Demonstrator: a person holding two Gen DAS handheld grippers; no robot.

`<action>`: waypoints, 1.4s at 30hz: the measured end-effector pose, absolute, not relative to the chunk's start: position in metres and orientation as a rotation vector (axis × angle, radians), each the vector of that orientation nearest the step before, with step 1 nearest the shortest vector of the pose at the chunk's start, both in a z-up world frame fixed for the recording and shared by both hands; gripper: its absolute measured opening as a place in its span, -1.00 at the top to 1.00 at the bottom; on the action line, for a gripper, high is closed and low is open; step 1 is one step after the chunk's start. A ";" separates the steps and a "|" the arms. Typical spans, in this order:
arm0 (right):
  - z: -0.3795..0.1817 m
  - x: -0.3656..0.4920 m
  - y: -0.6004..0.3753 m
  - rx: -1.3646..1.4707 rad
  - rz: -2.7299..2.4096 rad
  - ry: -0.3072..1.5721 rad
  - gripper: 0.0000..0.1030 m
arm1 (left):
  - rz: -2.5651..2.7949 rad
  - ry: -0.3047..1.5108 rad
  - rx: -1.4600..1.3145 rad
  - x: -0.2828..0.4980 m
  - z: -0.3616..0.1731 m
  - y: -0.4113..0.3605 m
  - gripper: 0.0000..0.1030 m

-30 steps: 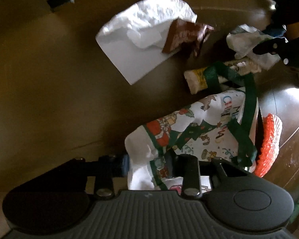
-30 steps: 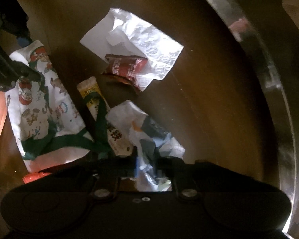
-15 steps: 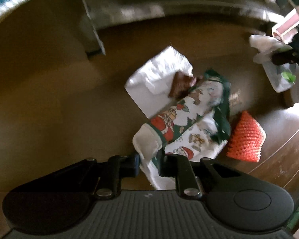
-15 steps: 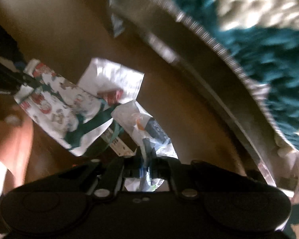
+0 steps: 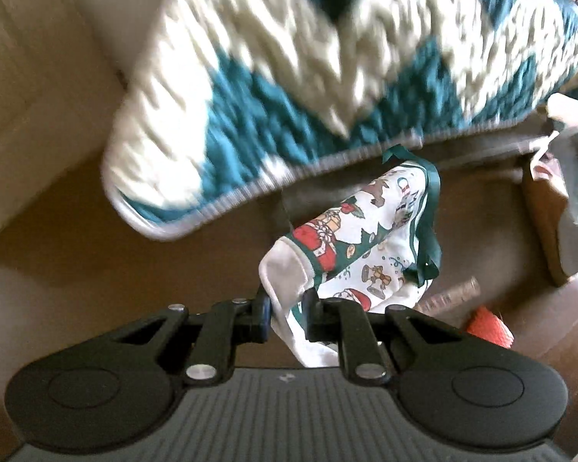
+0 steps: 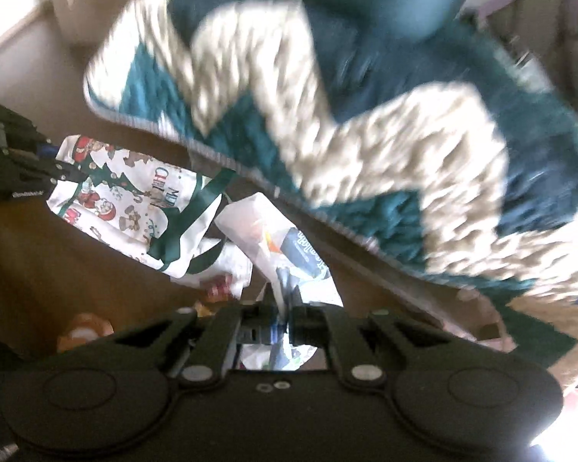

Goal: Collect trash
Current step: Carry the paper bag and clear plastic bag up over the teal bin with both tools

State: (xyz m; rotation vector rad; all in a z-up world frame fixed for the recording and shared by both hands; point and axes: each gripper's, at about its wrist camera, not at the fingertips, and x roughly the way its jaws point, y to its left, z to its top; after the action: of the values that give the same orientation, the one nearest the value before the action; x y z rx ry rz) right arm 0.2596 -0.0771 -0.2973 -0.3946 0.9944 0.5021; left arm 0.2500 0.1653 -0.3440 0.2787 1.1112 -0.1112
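Note:
My left gripper [image 5: 285, 310] is shut on the white rim of a Christmas-print cloth bag [image 5: 360, 238] with green handles, which hangs lifted above the brown floor. In the right wrist view the same bag [image 6: 123, 200] hangs at left, held by the left gripper [image 6: 63, 177]. My right gripper [image 6: 283, 313] is shut on a crumpled white wrapper [image 6: 273, 242] with blue and orange print, held up just right of the bag's green handles. A red-brown snack wrapper [image 6: 221, 283] and white paper show below the bag.
A shaggy teal and cream rug [image 5: 327, 77] fills the upper part of both views, blurred. An orange mesh net [image 5: 489, 327] and a long wrapper [image 5: 452, 296] lie on the floor right of the bag. A roll of tape [image 6: 84, 333] lies at lower left.
Both grippers have risen and tilted up, so the rug now fills the top of each view. The bag and the white wrapper have come up off the floor with them.

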 end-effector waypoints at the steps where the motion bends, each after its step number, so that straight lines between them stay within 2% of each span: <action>1: -0.285 0.257 -0.079 -0.383 0.499 0.975 0.93 | -0.101 1.088 0.285 0.249 -0.333 0.167 0.72; 12: -0.152 0.217 -0.100 -0.309 0.480 0.760 0.93 | 0.003 0.850 0.295 0.227 -0.181 0.178 0.71; 22: -0.050 0.186 -0.115 -0.234 0.496 0.577 0.93 | 0.055 0.702 0.225 0.197 -0.075 0.164 0.71; 33: 0.038 0.185 -0.127 -0.202 0.474 0.377 0.93 | 0.093 0.540 0.154 0.203 0.040 0.134 0.71; 42: 0.090 0.212 -0.123 -0.141 0.447 0.278 0.93 | 0.116 0.406 0.145 0.231 0.122 0.108 0.71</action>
State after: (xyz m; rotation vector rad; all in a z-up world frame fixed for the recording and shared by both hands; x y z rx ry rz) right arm 0.2115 -0.1229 0.0900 -0.1407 0.2784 0.4471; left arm 0.2311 0.1075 0.1217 0.1450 0.4062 0.1165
